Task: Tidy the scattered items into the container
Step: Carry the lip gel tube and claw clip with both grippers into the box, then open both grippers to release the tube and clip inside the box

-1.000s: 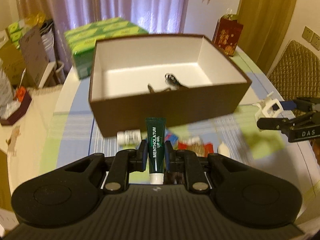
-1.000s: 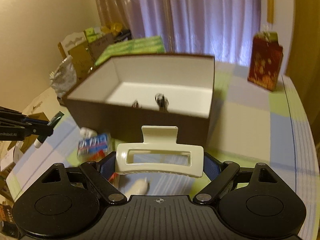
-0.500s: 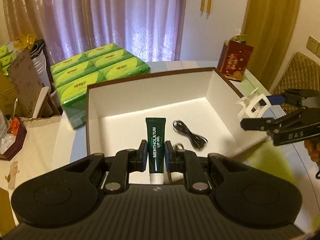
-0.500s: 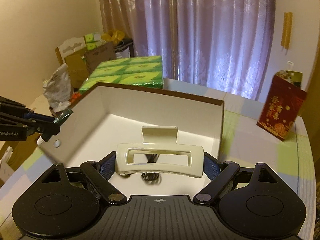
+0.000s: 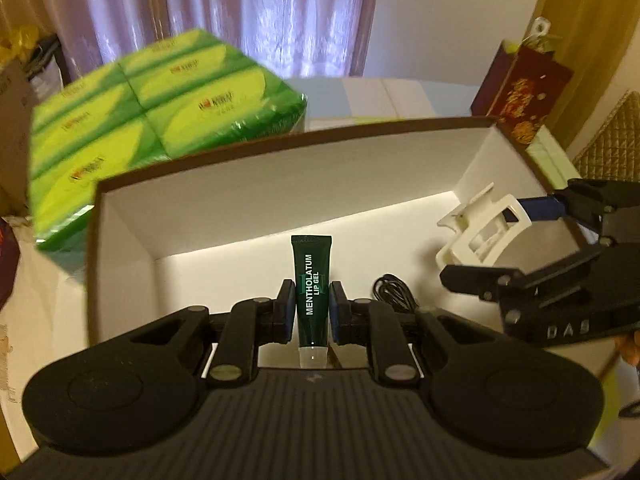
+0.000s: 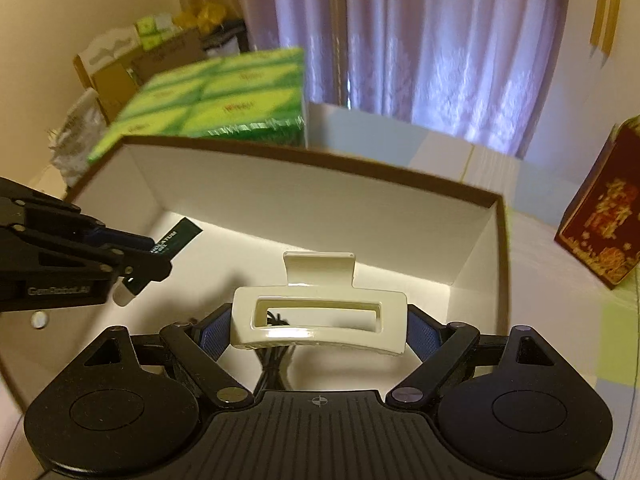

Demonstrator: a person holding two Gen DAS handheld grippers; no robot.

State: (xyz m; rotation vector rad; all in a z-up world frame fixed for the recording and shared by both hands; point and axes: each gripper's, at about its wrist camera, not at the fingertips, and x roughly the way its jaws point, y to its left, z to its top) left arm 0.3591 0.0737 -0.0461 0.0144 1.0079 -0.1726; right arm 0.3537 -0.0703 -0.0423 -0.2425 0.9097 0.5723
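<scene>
One dark green lip gel tube (image 5: 312, 288) is clamped upright between the blue pads of the left gripper (image 5: 312, 312), cap end towards the camera. One cream hair claw clip (image 6: 319, 316) is gripped by its two ends in the right gripper (image 6: 319, 334), whose jaws are spread fairly wide around it. Both grippers are held over the open box (image 5: 280, 184), brown outside and white inside, above its floor. One coiled black cable (image 5: 394, 288) is seen lying on the box floor, partly hidden by the left gripper's body. Behind the box, one shrink-wrapped green pack of tissue packets (image 5: 140, 120) is stacked on the pale checked tablecloth (image 6: 480, 160). One red patterned gift bag (image 6: 604, 216) stands on the table to the right. Lilac curtains (image 6: 420, 40) and cardboard boxes (image 6: 116, 68) are seen beyond.
</scene>
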